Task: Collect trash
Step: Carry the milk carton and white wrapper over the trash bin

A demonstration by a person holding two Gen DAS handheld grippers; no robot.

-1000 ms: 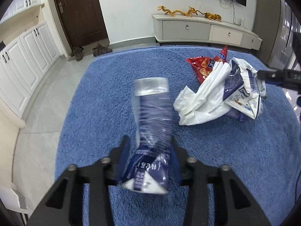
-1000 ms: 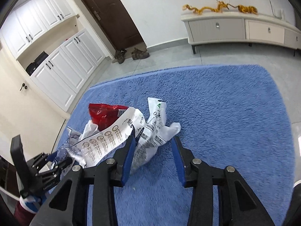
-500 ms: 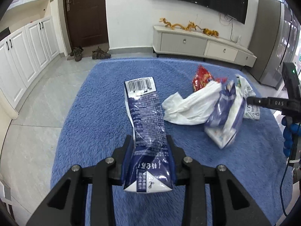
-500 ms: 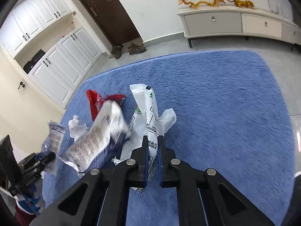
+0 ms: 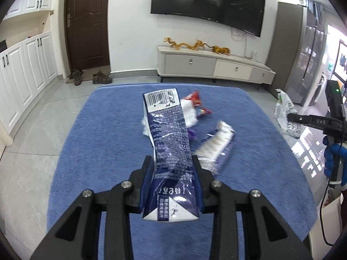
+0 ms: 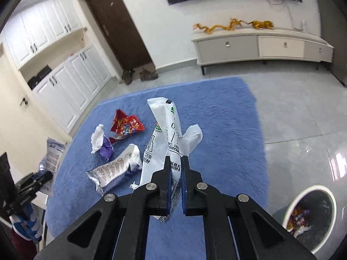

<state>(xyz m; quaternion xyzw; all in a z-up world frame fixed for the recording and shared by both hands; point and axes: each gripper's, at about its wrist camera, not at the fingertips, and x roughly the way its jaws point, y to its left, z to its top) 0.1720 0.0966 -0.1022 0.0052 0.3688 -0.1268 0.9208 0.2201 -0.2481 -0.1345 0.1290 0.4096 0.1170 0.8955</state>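
white wrapper: being held up off the blue cloth in the right gripper; jaws pinched almost together on it, only the thin film between them.
right jaws change: a second ago they were standing apart around the heap, now clamped; wrapper has come up out of the pile, so this piece is secured.
navy pouch: sitting upright in the left gripper, jaws narrow and pressing both sides; lifted clear of the tabletop, barcode end on top.
left change: grip same as before, view is tilting up toward the TV wall, pouch riding with it.
leftover trash: silver pouch lying loose where it dropped from the heap; red snack bag and white tissue with a purple scrap beside it, all near each other on the cloth.
bin: on the floor at lower right of the right view, already holding some wrappers.
task meaning: both grippers loaded, judging next step is carrying to the bin; several pieces are waiting for another pass.
risk: thin white film could slip from the pinch.
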